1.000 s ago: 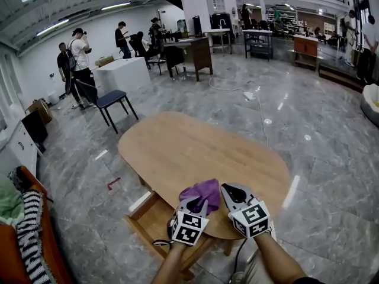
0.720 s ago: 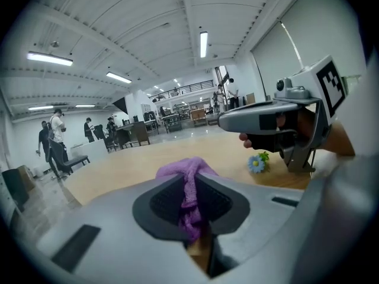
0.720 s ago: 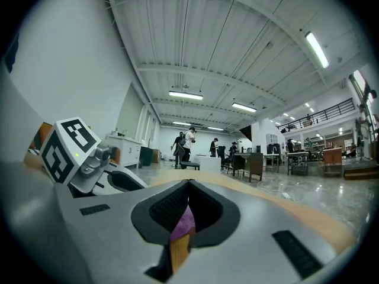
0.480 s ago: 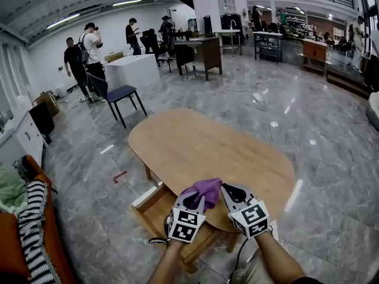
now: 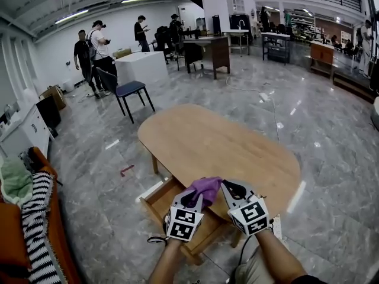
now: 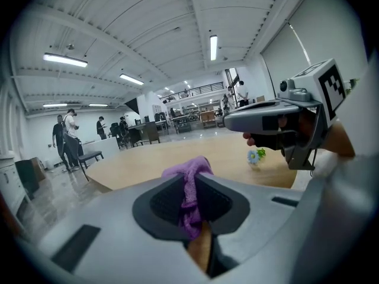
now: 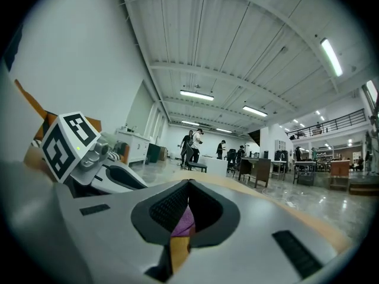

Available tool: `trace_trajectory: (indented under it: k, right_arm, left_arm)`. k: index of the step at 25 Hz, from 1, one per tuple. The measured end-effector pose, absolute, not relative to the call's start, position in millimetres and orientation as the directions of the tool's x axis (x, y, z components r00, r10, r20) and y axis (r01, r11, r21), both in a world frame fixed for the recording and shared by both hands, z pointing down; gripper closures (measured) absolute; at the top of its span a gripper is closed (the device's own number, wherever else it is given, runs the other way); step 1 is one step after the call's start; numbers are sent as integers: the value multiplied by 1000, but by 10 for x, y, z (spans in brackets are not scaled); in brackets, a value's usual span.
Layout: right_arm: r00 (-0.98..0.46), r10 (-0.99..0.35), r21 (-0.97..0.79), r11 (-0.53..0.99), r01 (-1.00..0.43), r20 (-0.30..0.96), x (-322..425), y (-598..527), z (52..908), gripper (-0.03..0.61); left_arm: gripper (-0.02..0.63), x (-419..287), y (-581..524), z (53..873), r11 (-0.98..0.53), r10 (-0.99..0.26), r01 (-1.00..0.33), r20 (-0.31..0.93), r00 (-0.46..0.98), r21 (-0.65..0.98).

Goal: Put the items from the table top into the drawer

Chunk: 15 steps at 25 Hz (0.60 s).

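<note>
- Since a second ago, both hand-held grippers and the purple cloth have drawn back from over the table top to its near edge. More of the open drawer now shows beneath them.
- The oval wooden table (image 5: 225, 141) fills the middle of the head view. Its near rim is hidden behind the two grippers.
- The wooden drawer (image 5: 155, 201) stands pulled out under the table's near-left edge. Only its left corner and part of its front rail show; most of its inside is covered by the grippers.
- The left hand-held gripper (image 5: 197, 196) has its jaws pinching the cloth. The forearm behind it is cut off by the bottom edge of the frame.
- The right hand-held gripper (image 5: 227, 187) sits just beside the left one, jaws pressed together. In its own view a sliver of purple shows in the gap below its pads. Whether that is caught there or lies beyond cannot be told.
- The purple cloth (image 5: 204, 188) is bunched. It rises above the left jaws and hangs down between them, at the table's near edge above the drawer.
- A small blue flower (image 6: 254, 155) with a green leaf lies on the table past the right gripper. Its details are too small to make out.
</note>
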State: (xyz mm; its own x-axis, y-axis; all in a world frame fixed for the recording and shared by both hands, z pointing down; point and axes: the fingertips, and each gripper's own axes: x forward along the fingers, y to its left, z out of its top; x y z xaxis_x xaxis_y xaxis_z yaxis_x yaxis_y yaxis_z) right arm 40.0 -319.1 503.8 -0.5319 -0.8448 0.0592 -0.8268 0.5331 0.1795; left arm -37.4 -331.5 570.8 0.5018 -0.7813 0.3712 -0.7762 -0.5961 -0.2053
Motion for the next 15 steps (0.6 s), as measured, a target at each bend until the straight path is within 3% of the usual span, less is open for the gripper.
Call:
trace_trajectory:
  k: [15]
  right_arm:
    - [-571,-818,234,569,-788,67,-18,-2951,5027,561]
  left_arm:
    - [561,-997,-2955,5615,-506,-838,-836,347,420,-211]
